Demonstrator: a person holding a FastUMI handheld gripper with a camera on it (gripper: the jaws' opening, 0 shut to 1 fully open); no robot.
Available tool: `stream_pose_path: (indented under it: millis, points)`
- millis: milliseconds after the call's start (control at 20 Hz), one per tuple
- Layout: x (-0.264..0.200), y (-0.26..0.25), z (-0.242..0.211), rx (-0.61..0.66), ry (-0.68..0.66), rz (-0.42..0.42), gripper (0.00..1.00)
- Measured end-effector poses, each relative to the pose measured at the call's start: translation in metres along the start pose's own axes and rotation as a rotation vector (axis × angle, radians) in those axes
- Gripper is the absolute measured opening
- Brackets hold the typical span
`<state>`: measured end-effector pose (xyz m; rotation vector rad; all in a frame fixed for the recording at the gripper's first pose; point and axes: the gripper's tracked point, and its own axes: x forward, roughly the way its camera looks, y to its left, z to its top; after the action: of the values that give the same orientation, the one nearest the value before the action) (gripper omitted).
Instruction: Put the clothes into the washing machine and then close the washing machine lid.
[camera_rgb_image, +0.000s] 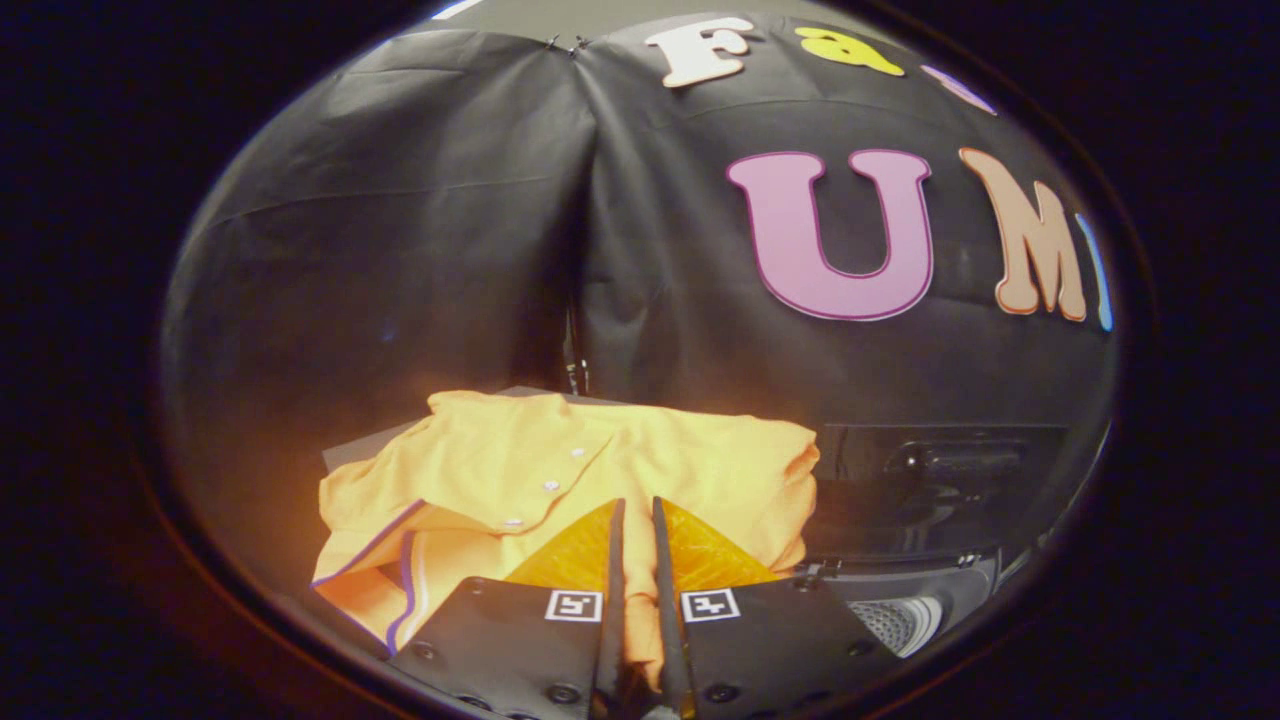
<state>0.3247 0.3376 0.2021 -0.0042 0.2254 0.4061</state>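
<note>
While the tool (633, 505) pinches a fold of the orange shirt (600, 465) with fingers nearly together, the garment lies heaped on a dark tabletop (365, 450). Just right stands the washing machine (930, 500); black cloth wall beyond.

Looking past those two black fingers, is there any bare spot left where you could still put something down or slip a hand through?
Little. The orange shirt covers most of the grey surface; a bare strip remains behind its far left corner. The gripper has its fingers nearly together over the shirt's near edge. Right of the shirt, the dark washing machine crowds in.
</note>
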Motion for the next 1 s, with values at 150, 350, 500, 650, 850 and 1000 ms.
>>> stream_pose_path:
  millis: [150,350,500,650,850,1000]
  points:
    - [-0.007,-0.051,0.003,-0.008,-0.015,-0.111,0.14]
    - [-0.018,-0.138,-0.004,-0.049,-0.020,-0.311,0.15]
    - [-0.031,-0.208,-0.021,-0.063,0.003,-0.472,0.14]
    - [-0.044,-0.252,-0.041,-0.011,0.016,-0.560,0.14]
    - [-0.049,-0.267,-0.049,0.033,0.001,-0.571,0.46]
    - [-0.046,-0.268,-0.050,0.051,-0.012,-0.558,0.46]
